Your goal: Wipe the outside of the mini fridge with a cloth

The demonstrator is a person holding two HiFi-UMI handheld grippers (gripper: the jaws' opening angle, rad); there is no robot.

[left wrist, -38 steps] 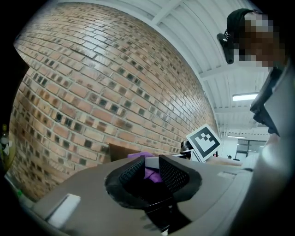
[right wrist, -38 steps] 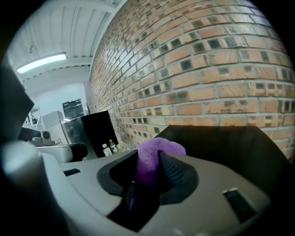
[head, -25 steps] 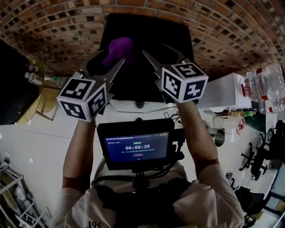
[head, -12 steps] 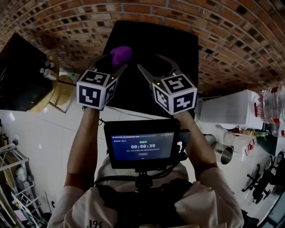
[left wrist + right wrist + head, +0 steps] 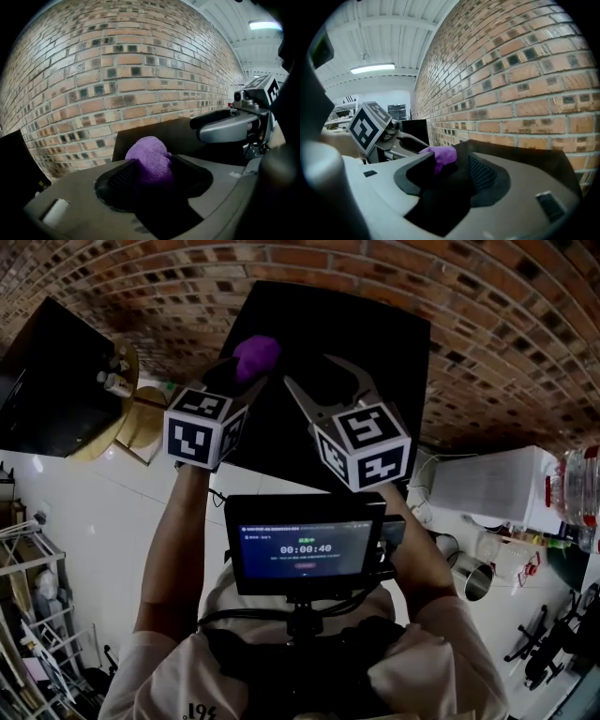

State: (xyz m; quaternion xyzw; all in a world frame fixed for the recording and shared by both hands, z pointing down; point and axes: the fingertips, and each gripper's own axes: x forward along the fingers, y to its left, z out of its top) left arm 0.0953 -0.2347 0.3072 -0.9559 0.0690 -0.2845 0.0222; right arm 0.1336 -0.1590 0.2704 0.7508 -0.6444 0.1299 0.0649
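Left hand-held gripper point(image 5: 246, 369), upper centre of head view: jaws clamped on cloth point(image 5: 256, 354). Cloth is purple, nubbly terry texture, bunched into a rounded lump that bulges out past the jaw tips. In left gripper view the lump point(image 5: 149, 161) fills the gap between the black ribbed pads point(image 5: 123, 176), with the left gripper point(image 5: 152, 174) closed tight on it. Cloth sits over the left part of the fridge point(image 5: 375, 343) top; contact with the surface cannot be told. Fridge: black, boxy, matte flat top, standing against a wall point(image 5: 141, 277) of rough red-brown brick with pale mortar. Right hand-held gripper point(image 5: 328, 379), just right of the left one: grey curved jaws spread apart, nothing between them, also over the fridge top. Right gripper view confirms: right gripper point(image 5: 450, 174) wide open, black mesh-textured pad point(image 5: 480, 174) bare; cloth point(image 5: 440, 154) visible beyond in frame centre, fridge edge point(image 5: 520, 154) dark to the right.
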